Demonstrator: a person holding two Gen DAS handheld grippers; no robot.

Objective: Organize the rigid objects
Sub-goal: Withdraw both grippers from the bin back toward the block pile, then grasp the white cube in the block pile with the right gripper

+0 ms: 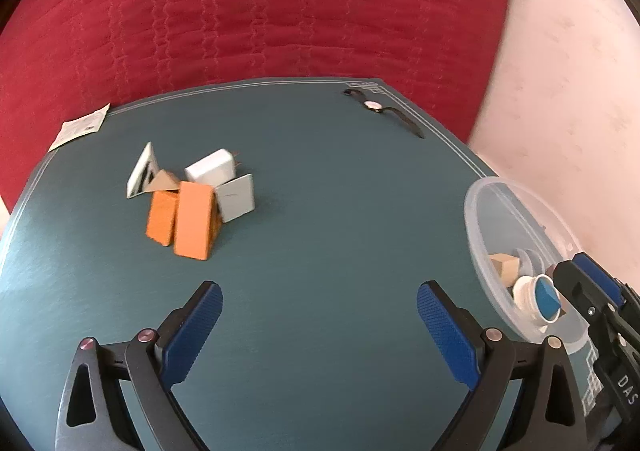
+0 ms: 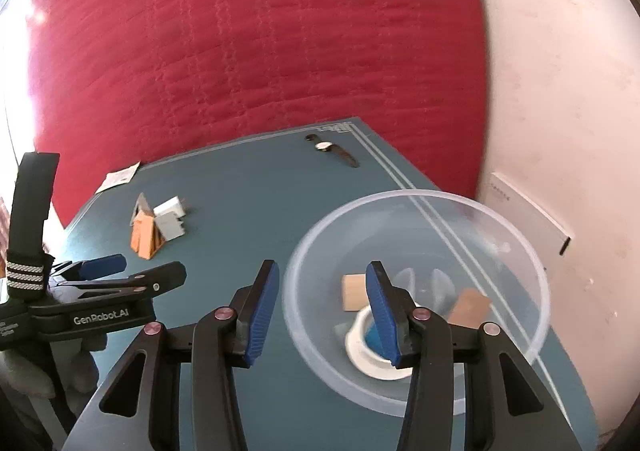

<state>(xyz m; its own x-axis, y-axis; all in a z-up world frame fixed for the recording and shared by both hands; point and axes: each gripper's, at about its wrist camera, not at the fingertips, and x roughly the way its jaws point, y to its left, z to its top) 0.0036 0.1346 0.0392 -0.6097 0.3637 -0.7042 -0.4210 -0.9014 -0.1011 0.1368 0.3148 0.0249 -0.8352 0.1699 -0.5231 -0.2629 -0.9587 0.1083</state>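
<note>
Your left gripper (image 1: 320, 315) hangs wide open over the teal table (image 1: 320, 179), empty. Your right gripper (image 2: 322, 303) is parted and empty at the clear bowl's (image 2: 536, 263) near rim; the orange blocks (image 1: 188, 219) and white charger (image 1: 210, 167) sit clustered well apart from the bowl.

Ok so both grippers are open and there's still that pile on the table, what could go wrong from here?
1. The orange blocks, white charger and grey box lean on each other, so lifting one may topple the rest.
2. The right gripper straddles the clear bowl rim; a careless move might tip it and spill what's inside.
3. The watch lies near the table's far edge and could get knocked off.
</note>
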